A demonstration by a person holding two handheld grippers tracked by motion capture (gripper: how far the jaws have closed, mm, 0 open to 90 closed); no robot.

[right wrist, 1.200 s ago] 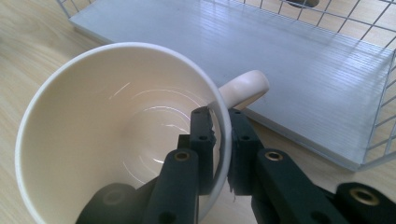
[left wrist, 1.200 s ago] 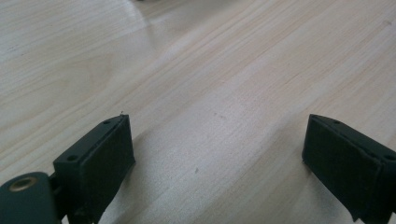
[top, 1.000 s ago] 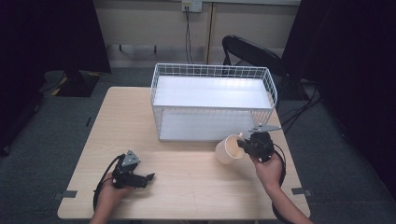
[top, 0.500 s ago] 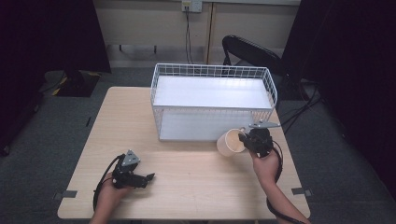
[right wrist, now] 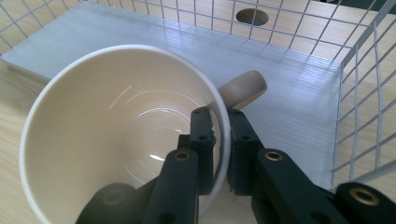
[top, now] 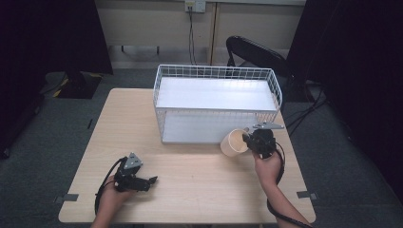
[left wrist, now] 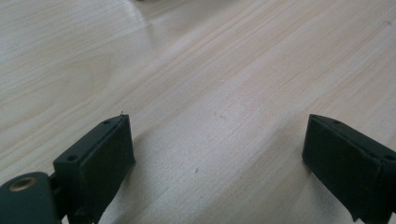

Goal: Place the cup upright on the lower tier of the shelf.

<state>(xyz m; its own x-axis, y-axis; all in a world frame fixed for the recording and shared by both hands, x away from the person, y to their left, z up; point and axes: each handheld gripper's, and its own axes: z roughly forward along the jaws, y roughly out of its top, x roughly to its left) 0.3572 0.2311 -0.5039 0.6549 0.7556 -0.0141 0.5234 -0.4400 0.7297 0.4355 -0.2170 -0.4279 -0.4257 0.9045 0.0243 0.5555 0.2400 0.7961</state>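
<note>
The right gripper was found clamped on the rim of a cream cup, one jaw inside the wall and the other outside, close beside the cup's handle, as seen in the right gripper view. The cup was held tilted, its mouth turned toward the near left of the table, and it hung just in front of the white wire basket at that basket's near right corner. Whether the cup touched the table could not be determined from the high view. The basket stood at the far edge of the table, somewhat right of centre, with a pale grey liner on its floor; through the mesh in the right gripper view a round hole in the table showed beyond the basket's far wall. The left gripper lay near the near left corner of the table, resting low on the wood in the person's left hand. Its jaws stood spread wide apart with bare table between them and nothing in their grasp, as the left gripper view confirmed. The two grippers were well apart from one another.
</note>
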